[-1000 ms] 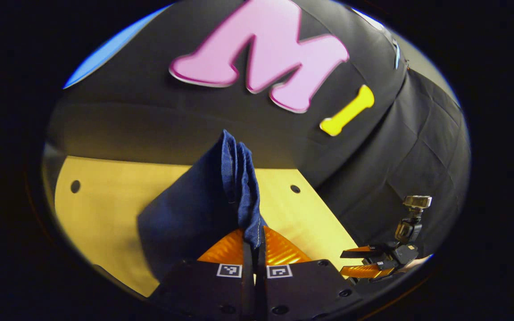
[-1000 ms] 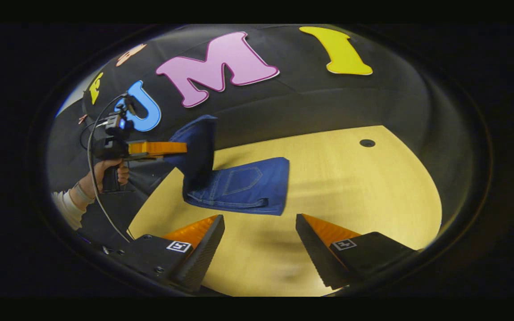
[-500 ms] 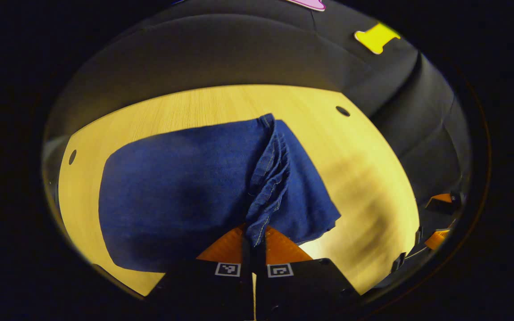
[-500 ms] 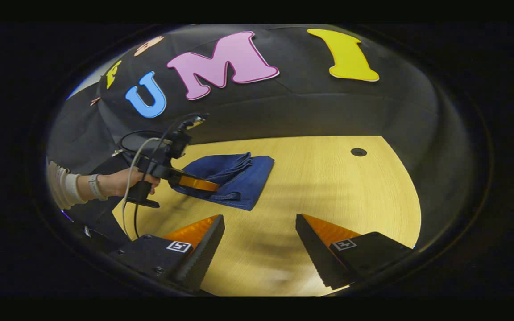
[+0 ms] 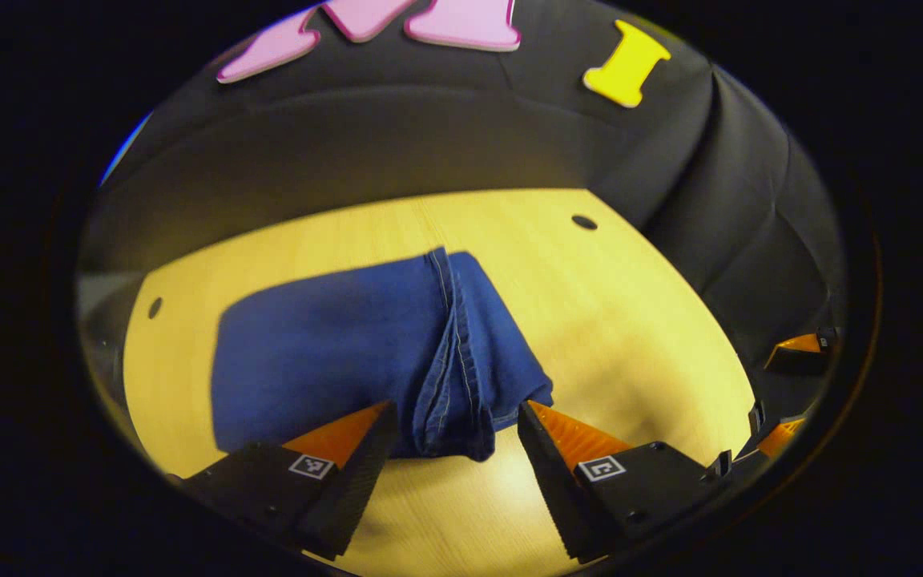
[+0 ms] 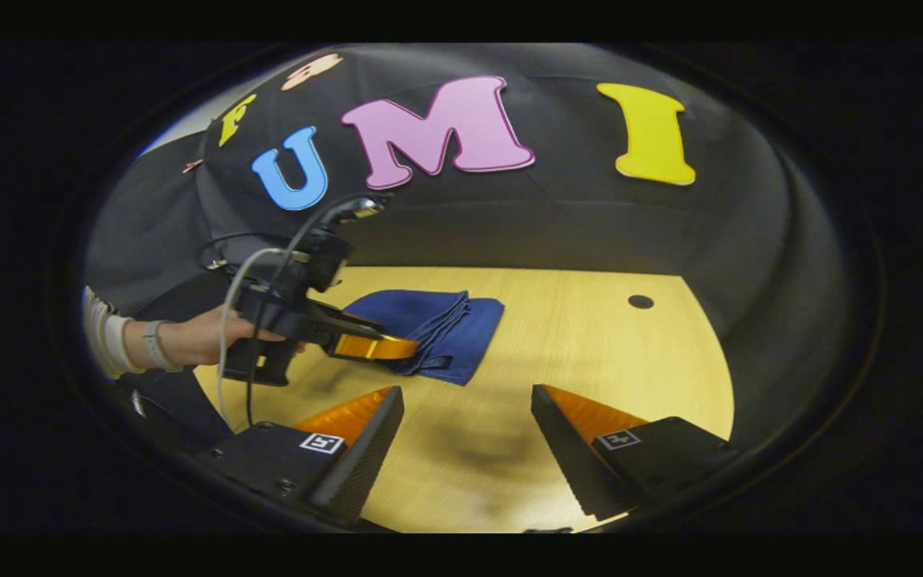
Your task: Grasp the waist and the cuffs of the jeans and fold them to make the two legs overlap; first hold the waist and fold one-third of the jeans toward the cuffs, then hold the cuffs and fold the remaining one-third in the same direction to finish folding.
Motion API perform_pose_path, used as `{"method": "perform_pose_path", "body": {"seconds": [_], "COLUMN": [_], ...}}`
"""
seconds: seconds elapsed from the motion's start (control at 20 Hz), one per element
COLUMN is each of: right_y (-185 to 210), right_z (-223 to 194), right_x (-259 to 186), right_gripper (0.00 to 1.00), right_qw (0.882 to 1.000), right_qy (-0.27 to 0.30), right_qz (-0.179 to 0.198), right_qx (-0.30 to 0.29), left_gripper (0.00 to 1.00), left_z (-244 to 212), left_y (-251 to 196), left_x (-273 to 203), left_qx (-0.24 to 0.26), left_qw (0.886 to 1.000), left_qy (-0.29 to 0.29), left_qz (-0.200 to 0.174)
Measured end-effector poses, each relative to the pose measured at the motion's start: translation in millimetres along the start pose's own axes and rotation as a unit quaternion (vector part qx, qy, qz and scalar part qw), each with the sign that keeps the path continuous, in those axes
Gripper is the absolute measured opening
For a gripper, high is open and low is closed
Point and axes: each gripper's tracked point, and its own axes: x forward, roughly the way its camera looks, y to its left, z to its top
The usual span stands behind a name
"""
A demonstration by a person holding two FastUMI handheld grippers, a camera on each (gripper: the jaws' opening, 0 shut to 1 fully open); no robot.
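Observation:
The blue jeans [image 5: 349,353] lie folded into a compact stack on the wooden table [image 5: 622,312]. Their bunched cuff hems [image 5: 449,401] rest on top at the near edge. My left gripper [image 5: 455,417] is open, its two fingers standing apart on either side of the hems. In the right gripper view the jeans [image 6: 437,324] sit left of centre, with the left gripper [image 6: 373,346] and the hand [image 6: 197,336] holding it at their near-left edge. My right gripper [image 6: 467,401] is open over bare table, well short of the jeans.
The table [image 6: 590,353] has small round holes [image 5: 584,222] near its far edge. The black cloth wall runs along the back and right side. The right gripper's fingers [image 5: 798,353] show at the far right of the left gripper view.
My left gripper lowered the cuffs onto the folded stack, then opened and let them go. The jeans now lie flat. My right gripper stayed open and hardly moved.

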Motion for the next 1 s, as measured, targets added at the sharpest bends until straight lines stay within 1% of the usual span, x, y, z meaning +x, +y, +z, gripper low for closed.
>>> {"method": "perform_pose_path", "body": {"seconds": [0.05, 0.15, 0.25, 0.3, 0.45, 0.55, 0.6, 0.65, 0.7, 0.8, 0.85, 0.9, 1.0], "right_y": [-0.5, 15.3, 35.8, 45.0, 82.2, 113.4, 130.1, 146.5, 159.9, 177.0, 184.5, 188.1, 188.3], "right_z": [3.2, 18.8, 42.2, 54.5, 95.8, 115.7, 125.1, 132.2, 138.1, 148.9, 151.8, 153.7, 159.2], "right_x": [-8.5, -31.0, -58.6, -78.0, -131.4, -163.3, -180.0, -193.8, -206.0, -219.9, -224.8, -227.4, -235.3], "right_gripper": [0.98, 0.98, 0.98, 0.98, 0.97, 0.98, 0.97, 0.94, 0.95, 0.97, 0.97, 0.96, 0.95], "right_qw": [0.999, 0.997, 0.992, 0.987, 0.968, 0.958, 0.953, 0.950, 0.947, 0.943, 0.942, 0.941, 0.937], "right_qy": [-0.008, -0.039, -0.081, -0.106, -0.183, -0.220, -0.236, -0.249, -0.261, -0.281, -0.290, -0.296, -0.305], "right_qz": [-0.027, -0.055, -0.089, -0.110, -0.158, -0.168, -0.167, -0.163, -0.160, -0.157, -0.152, -0.151, -0.158], "right_qx": [-0.018, -0.034, -0.039, -0.041, -0.062, -0.078, -0.086, -0.094, -0.099, -0.090, -0.079, -0.070, -0.057], "left_gripper": [0.94, 0.94, 0.95, 0.95, 0.95, 0.95, 0.95, 0.95, 0.95, 0.95, 0.92, 0.95, 0.95], "left_z": [5.1, 9.4, 3.2, 0.1, -3.3, -16.1, -23.8, -28.7, -32.1, -31.3, -27.7, -25.0, -19.9], "left_y": [-5.3, -14.1, -15.7, -17.0, -13.5, -7.9, -3.6, -1.6, -1.9, 0.1, 4.0, 10.0, 25.1], "left_x": [-26.3, -87.9, -155.0, -189.5, -292.5, -341.5, -353.1, -368.0, -377.7, -402.1, -414.7, -427.0, -440.5], "left_qx": [0.006, 0.016, 0.025, 0.027, 0.029, 0.029, 0.029, 0.030, 0.031, 0.029, 0.029, 0.027, 0.017], "left_qw": [1.000, 0.996, 0.990, 0.986, 0.964, 0.953, 0.948, 0.945, 0.943, 0.938, 0.934, 0.930, 0.920], "left_qy": [-0.031, -0.090, -0.139, -0.167, -0.263, -0.302, -0.315, -0.323, -0.327, -0.339, -0.348, -0.357, -0.377], "left_qz": [-0.003, -0.010, -0.011, -0.010, 0.004, 0.017, 0.026, 0.034, 0.041, 0.058, 0.069, 0.080, 0.103]}}
